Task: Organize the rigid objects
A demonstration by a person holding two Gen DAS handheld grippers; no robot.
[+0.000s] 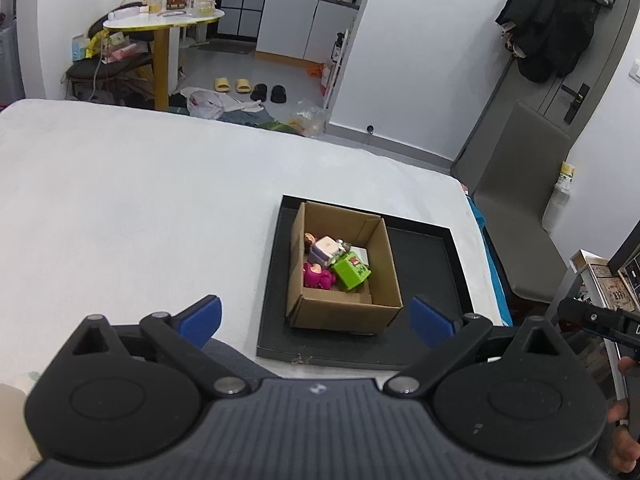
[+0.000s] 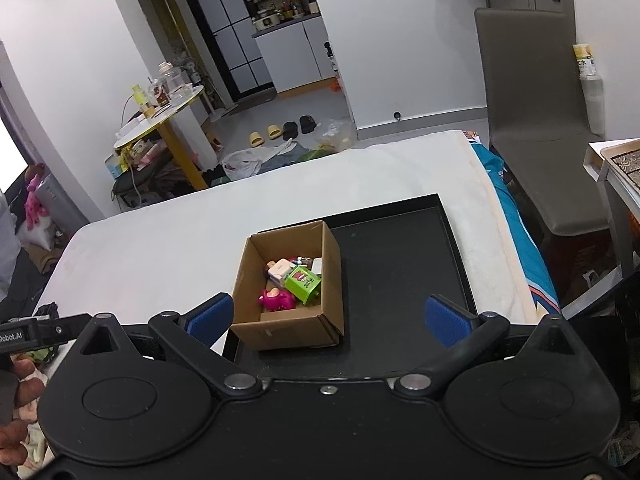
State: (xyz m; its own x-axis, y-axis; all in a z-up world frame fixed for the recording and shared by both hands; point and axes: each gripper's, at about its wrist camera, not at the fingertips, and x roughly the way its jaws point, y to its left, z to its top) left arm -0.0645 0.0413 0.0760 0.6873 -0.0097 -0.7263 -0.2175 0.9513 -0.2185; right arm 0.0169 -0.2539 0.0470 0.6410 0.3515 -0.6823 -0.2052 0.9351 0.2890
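The toys (image 1: 334,264) are sitting inside the cardboard box (image 1: 344,312) on the black tray (image 1: 432,264) — both tongs, left gripper (image 1: 316,320) and right gripper (image 2: 330,318), are hanging wide apart, holding nothing.

The left wrist camera looked forward and down over its own gripper (image 1: 316,322) from the near edge of the white bed (image 1: 120,200), not close to the cardboard box (image 1: 344,308). The right wrist camera looked the same way from further right, above the black tray (image 2: 400,280). Both views shared the box, the tray, the bed's far edge, the grey chair (image 2: 536,120) and the kitchen doorway (image 1: 304,16).
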